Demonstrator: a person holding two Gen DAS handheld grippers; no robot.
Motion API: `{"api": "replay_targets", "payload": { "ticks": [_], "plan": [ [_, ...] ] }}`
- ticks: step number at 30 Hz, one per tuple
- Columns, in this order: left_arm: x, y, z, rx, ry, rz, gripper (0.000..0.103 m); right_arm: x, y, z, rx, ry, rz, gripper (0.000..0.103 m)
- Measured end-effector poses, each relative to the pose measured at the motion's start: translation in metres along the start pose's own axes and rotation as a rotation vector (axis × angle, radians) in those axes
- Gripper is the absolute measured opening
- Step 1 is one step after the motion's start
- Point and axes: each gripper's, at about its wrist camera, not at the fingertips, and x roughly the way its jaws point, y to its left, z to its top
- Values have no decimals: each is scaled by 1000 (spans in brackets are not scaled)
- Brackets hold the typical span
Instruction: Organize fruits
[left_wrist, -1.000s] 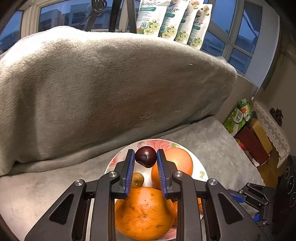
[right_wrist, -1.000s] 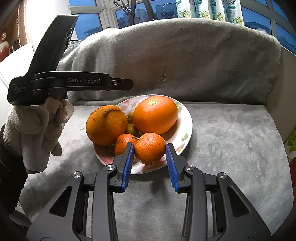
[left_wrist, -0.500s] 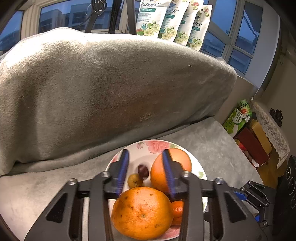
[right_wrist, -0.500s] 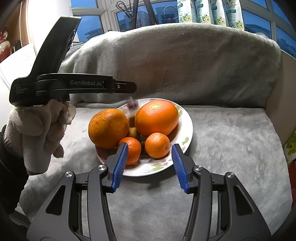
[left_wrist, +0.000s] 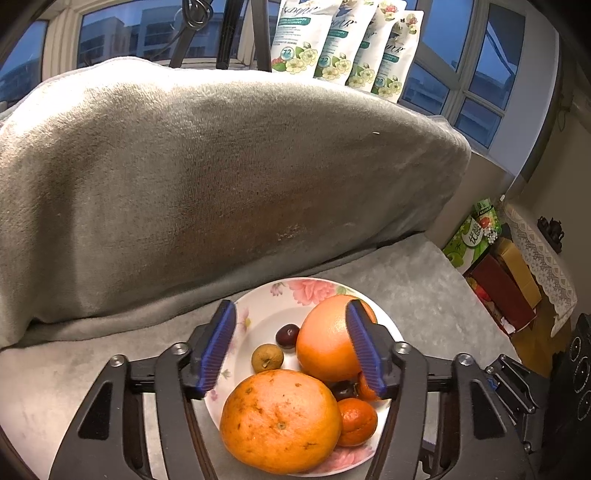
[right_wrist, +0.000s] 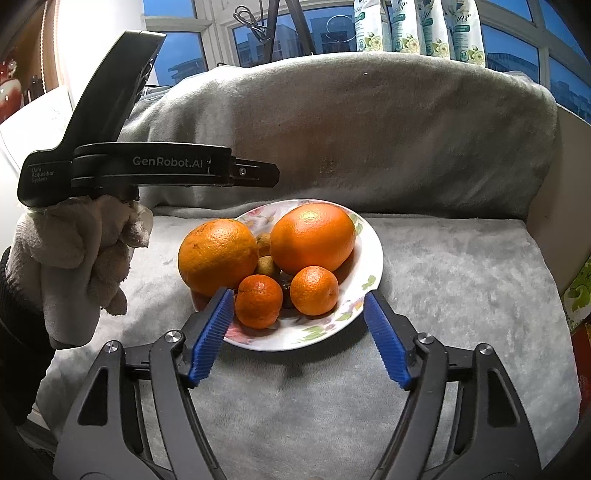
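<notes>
Right wrist view showed the fruits piled on the floral plate (right_wrist: 373, 258); my right gripper (right_wrist: 299, 336) and left gripper (left_wrist: 290, 345) were both opening, empty, presumably to free them.

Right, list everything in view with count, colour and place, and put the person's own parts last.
plate: one, white with flowers, on the grey blanket.
large oranges: two, orange, on the plate.
mandarins: two, orange, plate's near side in the right wrist view.
small brown fruits: two, between the oranges.
dark plum: one, dark red, mid-plate.
pouches: four, white and green, on the window sill.
boxes: several, red, brown and green, right of the sofa.
left gripper: opening, over the plate, empty.
right gripper: opening, empty.
gloved hand: one, beige.
</notes>
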Motion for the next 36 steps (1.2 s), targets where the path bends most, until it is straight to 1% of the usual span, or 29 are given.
{"api": "replay_targets", "payload": {
  "ticks": [1,4,7,8,10,18,23,30,36],
  "plan": [
    [0,0,-1,-3,-2,2,70,0,0,0,0,1,-1,77],
    [-1,1,-1,-9,1,10,72,0,0,0,-3,0,-2,82],
    [-2,-1,-2,-8,5,19,77,0,1,0,-7,0,-8,84],
    [-2,-2,-2,-5,5,22,78,-1,2,0,-8,0,-10,86],
    [-3,-4,-2,1,6,27,78,-1,3,0,-10,0,-15,90],
    [-8,-8,-5,8,5,43,79,-3,4,-1,-7,0,-21,92],
    [-14,-10,-7,12,-1,50,80,-7,5,-2,0,-7,-28,98],
    [-33,-8,-10,-16,-40,51,80,-16,10,-1,2,-19,-44,98],
    [-50,-9,-16,-7,-66,57,80,-28,14,3,4,-36,-63,99]
  ]
}}
